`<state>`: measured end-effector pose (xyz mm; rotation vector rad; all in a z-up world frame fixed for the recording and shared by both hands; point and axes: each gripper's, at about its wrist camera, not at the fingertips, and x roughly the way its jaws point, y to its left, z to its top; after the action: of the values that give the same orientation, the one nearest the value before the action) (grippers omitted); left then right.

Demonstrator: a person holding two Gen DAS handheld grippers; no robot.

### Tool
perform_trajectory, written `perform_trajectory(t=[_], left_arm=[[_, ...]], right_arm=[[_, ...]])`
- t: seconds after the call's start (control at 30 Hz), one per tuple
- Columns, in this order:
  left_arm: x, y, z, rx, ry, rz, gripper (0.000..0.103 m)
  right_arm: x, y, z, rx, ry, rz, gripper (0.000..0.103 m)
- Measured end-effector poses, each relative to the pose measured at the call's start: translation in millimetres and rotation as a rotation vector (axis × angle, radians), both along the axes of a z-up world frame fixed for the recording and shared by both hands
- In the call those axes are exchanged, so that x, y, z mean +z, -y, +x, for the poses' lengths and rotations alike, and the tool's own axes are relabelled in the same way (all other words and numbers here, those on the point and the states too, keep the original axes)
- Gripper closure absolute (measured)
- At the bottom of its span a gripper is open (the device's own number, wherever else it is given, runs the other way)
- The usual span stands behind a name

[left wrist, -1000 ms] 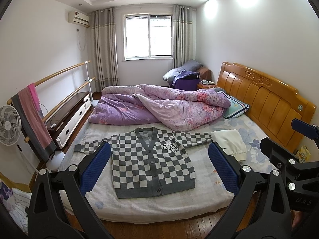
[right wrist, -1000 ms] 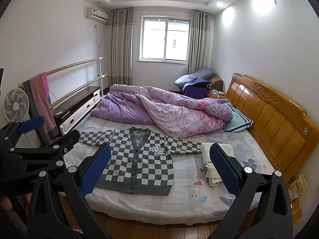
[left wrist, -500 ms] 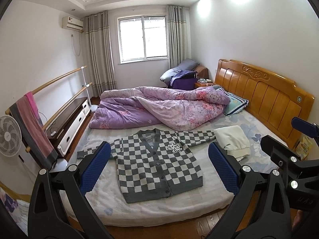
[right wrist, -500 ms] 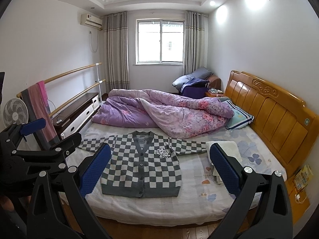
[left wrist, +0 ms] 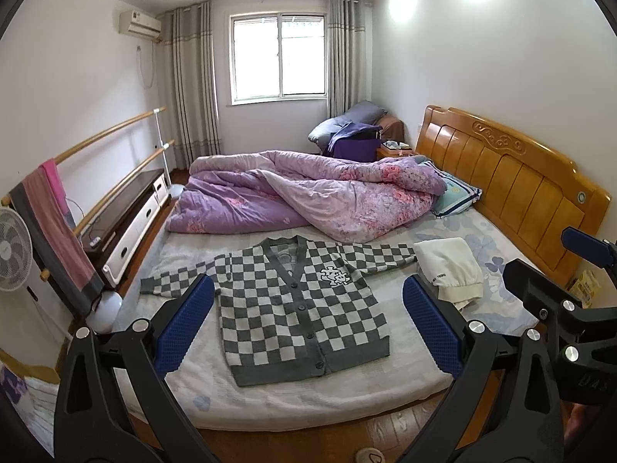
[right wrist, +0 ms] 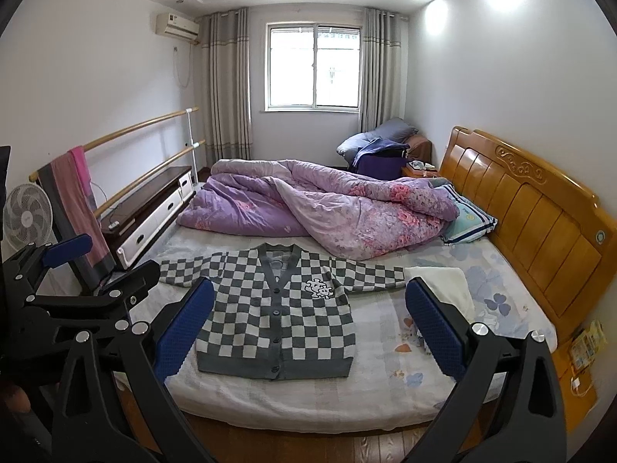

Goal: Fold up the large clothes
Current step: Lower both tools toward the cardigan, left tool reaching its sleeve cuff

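The checkered knit cardigan (left wrist: 297, 301) lay flat on the bed (left wrist: 308, 397), collar toward twelve o'clock, sleeves spread nine-to-three. The left gripper (left wrist: 308, 332) and right gripper (right wrist: 308, 332) stood spread wide, holding nothing.

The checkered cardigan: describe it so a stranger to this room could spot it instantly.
Start at the bed with the wooden headboard. On its near half, in front of the rumpled purple quilt, the checkered cardigan lies spread flat, buttoned, sleeves out to both sides. Unlike the plain white folded garment beside it, it is grey-and-white checked with a white chest patch.
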<state>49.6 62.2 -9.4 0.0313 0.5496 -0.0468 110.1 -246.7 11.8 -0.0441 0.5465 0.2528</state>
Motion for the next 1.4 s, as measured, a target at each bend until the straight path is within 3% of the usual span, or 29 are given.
perform_trajectory(t=[0.5, 0.83, 1.07, 1.3, 1.4], left_arm=[[-20, 44, 104, 0.100, -0.014, -0.092, 0.005], [-54, 31, 168, 0.159, -0.138, -0.062, 0.005], [-92, -56, 211, 0.251, -0.221, -0.008, 0.005], [-150, -216, 280, 0.292, -0.331, 0.090, 0.005], [-186, -301, 311, 0.330, -0.409, 0.060, 0.005]], right_arm=[[-13, 32, 106, 0.111, -0.022, -0.066, 0.007], [-39, 10, 175, 0.216, -0.107, -0.029, 0.007], [-74, -81, 223, 0.321, -0.192, 0.008, 0.007], [-131, -235, 282, 0.368, -0.307, 0.067, 0.007], [-166, -314, 309, 0.394, -0.373, 0.090, 0.007]])
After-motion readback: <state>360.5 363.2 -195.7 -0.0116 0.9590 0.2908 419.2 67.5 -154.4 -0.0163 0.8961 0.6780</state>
